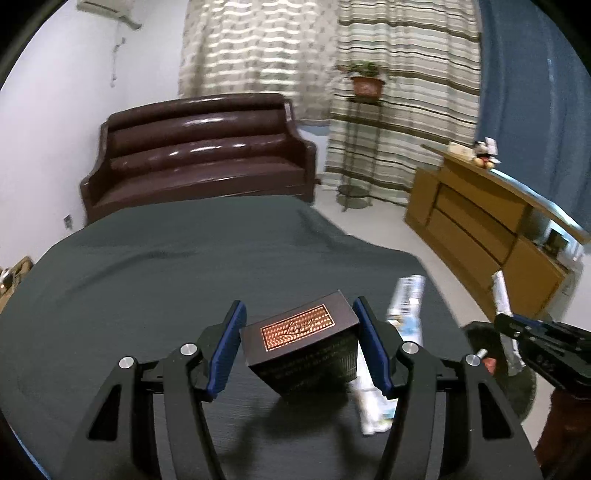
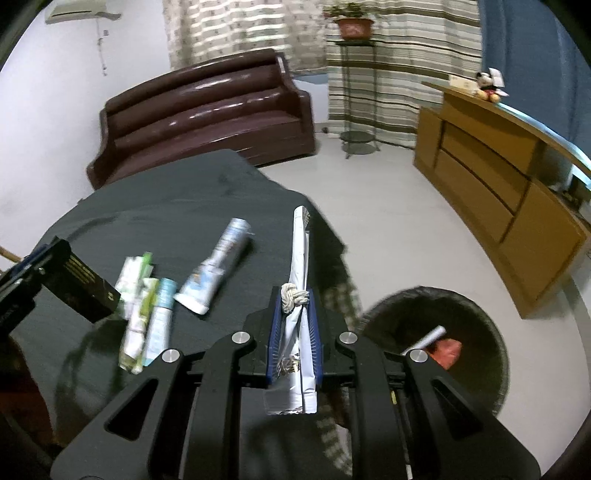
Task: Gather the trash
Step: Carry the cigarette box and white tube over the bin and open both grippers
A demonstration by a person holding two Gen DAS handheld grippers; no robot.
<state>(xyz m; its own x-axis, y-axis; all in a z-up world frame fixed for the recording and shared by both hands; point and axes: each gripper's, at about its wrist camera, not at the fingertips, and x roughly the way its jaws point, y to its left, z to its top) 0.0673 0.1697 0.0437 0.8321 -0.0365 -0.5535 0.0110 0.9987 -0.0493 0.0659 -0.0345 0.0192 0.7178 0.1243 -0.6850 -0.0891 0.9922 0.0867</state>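
In the left wrist view my left gripper point(image 1: 298, 314) is shut on a dark box point(image 1: 303, 336) with a copper label, held tilted above the dark-clothed table point(image 1: 147, 266). In the right wrist view my right gripper point(image 2: 294, 295) is shut on a long silvery-white wrapper point(image 2: 300, 243) tied in a knot, which sticks up past the fingertips. That view also shows the box point(image 2: 81, 288) at the left. On the table lie a squeezed white tube point(image 2: 218, 262) and several green and blue wrappers point(image 2: 142, 306). A dark round bin point(image 2: 480, 314) stands on the floor to the right, with a white stick and something red inside.
A brown leather sofa point(image 1: 199, 151) stands behind the table. A wooden cabinet point(image 2: 491, 181) runs along the right wall, and a plant on a metal stand point(image 2: 354, 26) is by the curtains. Pale floor point(image 2: 388, 206) lies between the table and the cabinet.
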